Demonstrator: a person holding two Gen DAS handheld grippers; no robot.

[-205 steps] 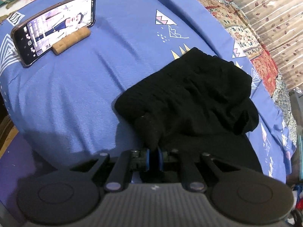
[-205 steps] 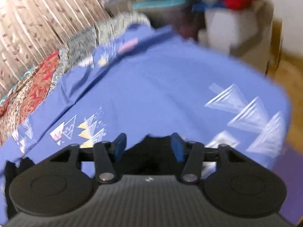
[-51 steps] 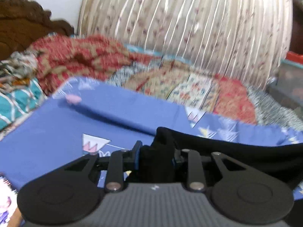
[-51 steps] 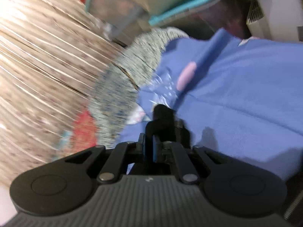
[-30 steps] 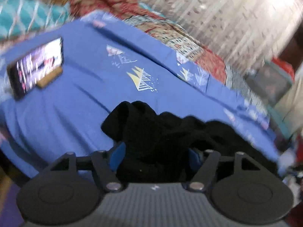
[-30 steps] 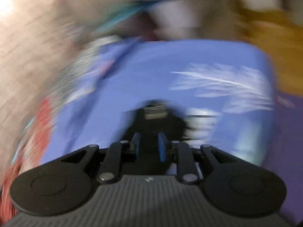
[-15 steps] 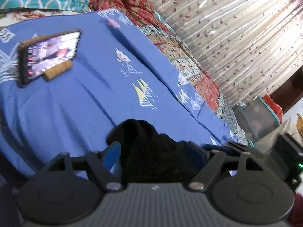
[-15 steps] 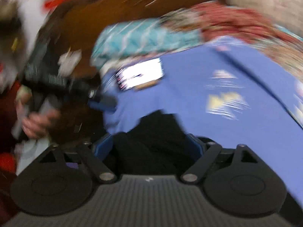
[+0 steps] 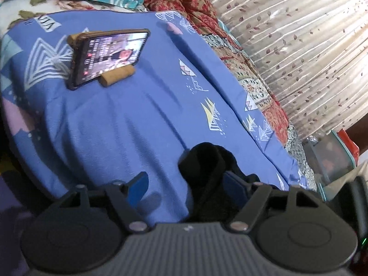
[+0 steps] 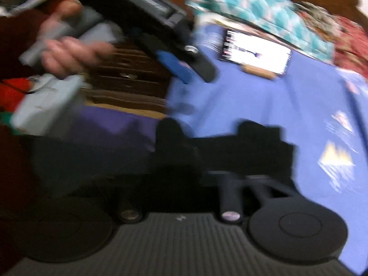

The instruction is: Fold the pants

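Observation:
The black pants (image 9: 207, 172) lie bunched on the blue bedsheet (image 9: 115, 126) at the bed's near edge. In the left wrist view my left gripper (image 9: 186, 191) is open, its blue pads (image 9: 138, 187) spread wide, with the pants' edge lying against the right pad. In the blurred right wrist view the pants (image 10: 230, 147) cover the space in front of my right gripper (image 10: 181, 184); its fingers are hidden by dark cloth and blur. The left gripper (image 10: 181, 66) also shows there, held in a hand above the bed's edge.
A phone (image 9: 108, 55) with a lit screen leans on a wooden stand (image 9: 118, 78) at the far left of the bed. Patterned quilts (image 9: 253, 76) and a curtain (image 9: 299, 34) lie beyond. A plastic box (image 9: 331, 158) stands at right. Dark wooden drawers (image 10: 128, 78) stand beside the bed.
My left gripper's jaws have let go of the pants and stand wider, with the cloth now off to the right pad. The right wrist view has swung round toward the phone.

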